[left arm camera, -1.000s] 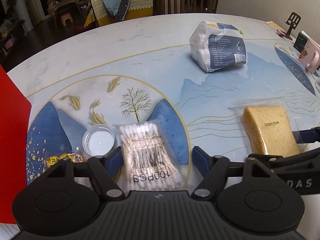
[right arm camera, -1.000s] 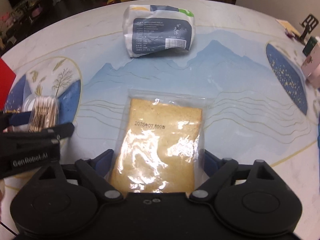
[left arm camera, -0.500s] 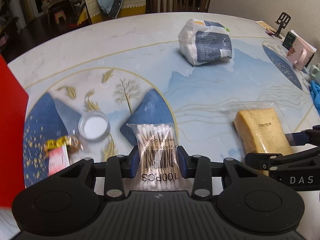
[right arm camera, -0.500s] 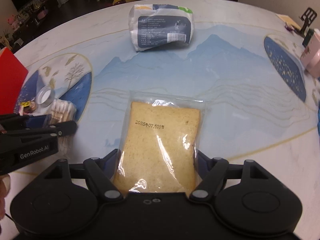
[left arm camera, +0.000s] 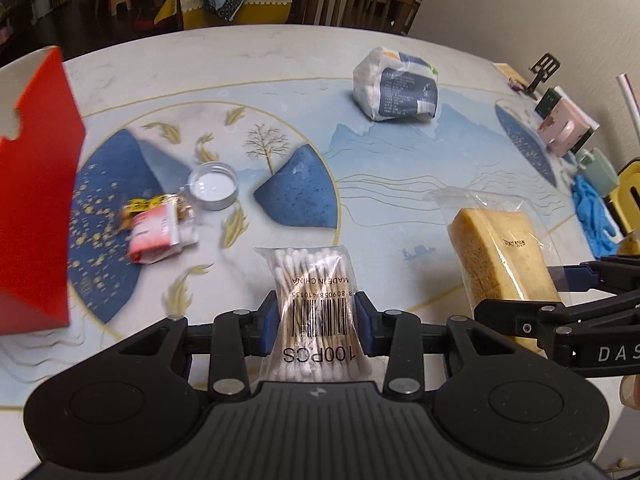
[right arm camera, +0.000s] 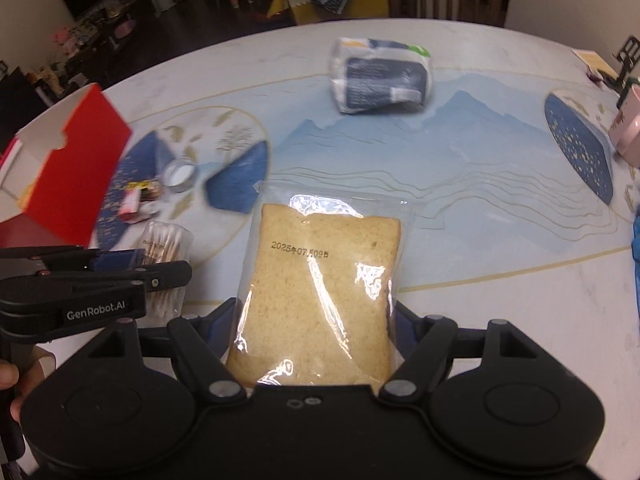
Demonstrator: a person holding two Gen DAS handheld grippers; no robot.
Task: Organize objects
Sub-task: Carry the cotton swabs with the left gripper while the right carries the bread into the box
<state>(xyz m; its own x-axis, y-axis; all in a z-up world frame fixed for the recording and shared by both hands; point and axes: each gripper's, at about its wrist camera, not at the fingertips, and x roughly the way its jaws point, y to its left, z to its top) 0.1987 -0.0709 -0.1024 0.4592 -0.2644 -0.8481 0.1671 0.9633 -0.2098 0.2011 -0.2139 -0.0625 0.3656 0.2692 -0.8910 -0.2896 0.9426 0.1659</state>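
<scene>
Nearest you, your left claw (left arm camera: 316, 322) is clamped on a clear bag of cotton swabs (left arm camera: 314, 308), its blue pads pressing both sides at the barcode; the print reads "100PCS" and "MADE IN CHINA". Your right claw (right arm camera: 316, 332) pinches a clear bag of sliced bread (right arm camera: 320, 292), tan and date-stamped, its lower end cut off behind the claw body. Both bags are held above the counter's near edge (right arm camera: 500, 300). Toward the left edge stands an open red box (left arm camera: 28, 184), partly out of frame. Beside it lie a small red-and-yellow packet (left arm camera: 156, 228), blurred and unreadable, and a round metal lid (left arm camera: 212, 186). Farther back, mid-counter, rests a white-and-blue pack (left arm camera: 394, 84), its label too small to read.
</scene>
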